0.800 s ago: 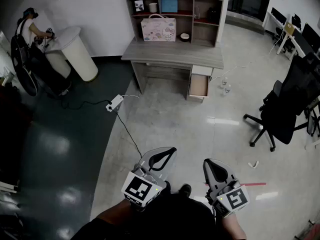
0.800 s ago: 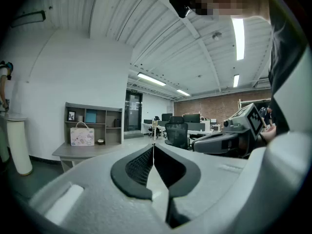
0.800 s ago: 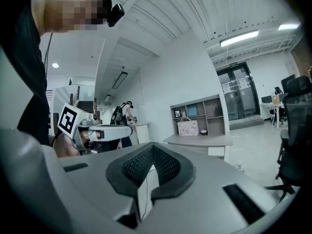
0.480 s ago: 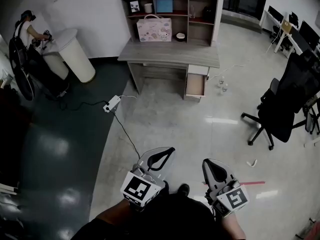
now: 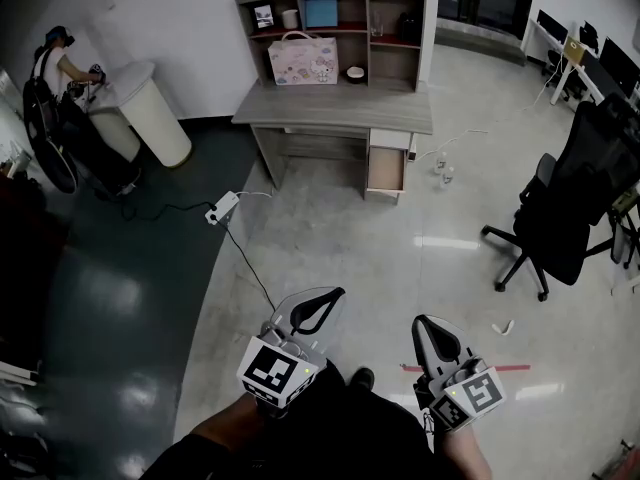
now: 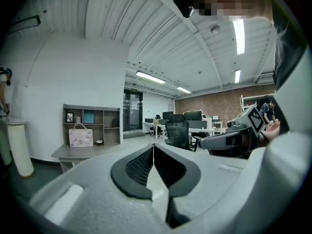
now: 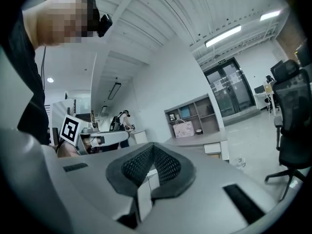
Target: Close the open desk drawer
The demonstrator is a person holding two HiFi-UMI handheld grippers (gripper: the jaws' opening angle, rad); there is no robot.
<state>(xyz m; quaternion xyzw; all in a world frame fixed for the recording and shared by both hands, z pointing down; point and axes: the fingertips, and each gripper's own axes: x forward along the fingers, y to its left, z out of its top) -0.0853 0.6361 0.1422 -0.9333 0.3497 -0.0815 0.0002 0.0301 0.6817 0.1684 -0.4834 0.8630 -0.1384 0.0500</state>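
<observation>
The grey desk (image 5: 335,108) with a shelf hutch stands far ahead against the white wall. Its lower right drawer (image 5: 386,168) is pulled out, showing a brown inside, under a shut white-fronted drawer. My left gripper (image 5: 335,293) and right gripper (image 5: 426,321) are held low near my body, several steps short of the desk. Both point toward it, side by side. In the left gripper view the jaws of my left gripper (image 6: 153,145) meet, with nothing between them. My right gripper (image 7: 153,145) is shut and empty too, and the desk (image 7: 195,140) shows beyond it.
A pink bag (image 5: 302,60) stands on the desk. A power strip with cable (image 5: 225,208) lies on the floor to the left. A black office chair (image 5: 555,213) stands at right. Small bottles (image 5: 445,173) sit beside the drawer. A person (image 5: 50,68) works at a white round stand (image 5: 150,108).
The desk has slid slightly left in the head view and both grippers sit a little lower in the picture. Their jaws stay shut.
</observation>
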